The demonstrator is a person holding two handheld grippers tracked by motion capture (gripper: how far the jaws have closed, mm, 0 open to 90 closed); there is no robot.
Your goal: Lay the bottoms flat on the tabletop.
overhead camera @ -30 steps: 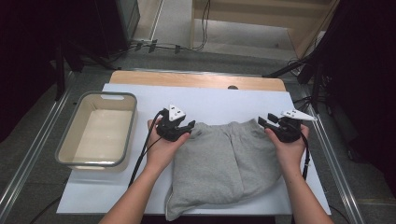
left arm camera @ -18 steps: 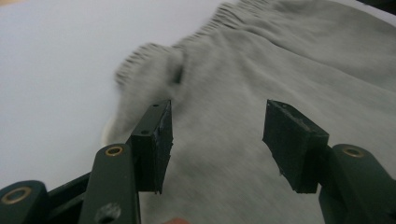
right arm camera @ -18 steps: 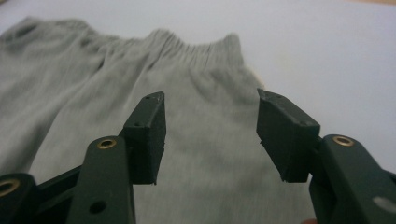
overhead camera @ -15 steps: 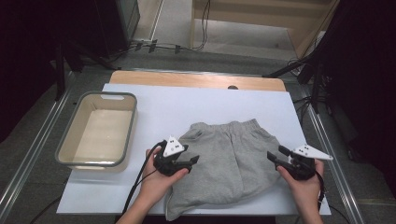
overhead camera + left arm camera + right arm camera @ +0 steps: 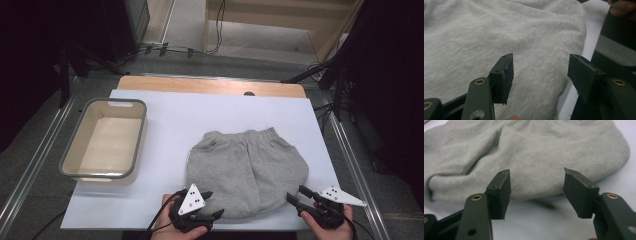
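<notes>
Holding its two black jaws well apart, the left claw (image 5: 212, 205) sits at the near edge of the surface (image 5: 170, 115), in the person's left hand (image 5: 182, 231), and nothing is between the jaws. In the left gripper view the pads (image 5: 505, 75) stand just above the grey cloth, close to its near edge, and I cannot tell if they touch it. The right claw (image 5: 296, 196) is also spread open and empty, held by the right hand (image 5: 327, 225) at the near right corner of the white sheet. Its tips point toward the garment and stop just beside the right lower edge of it; in the right gripper view a strip of white sheet lies between the jaws and the cloth.

The grey sweat garment (image 5: 247, 170) lies flat and bunched in the middle of the surface, a little to the right, with its ribbed band on the far side. It looks like shorts, with a seam going down the middle. A pale plastic basin (image 5: 67, 162) with a grey rim stands on the left side, well apart from the garment, and it looks empty. Behind the white sheet a wooden edge (image 5: 210, 86) of the surface shows
</notes>
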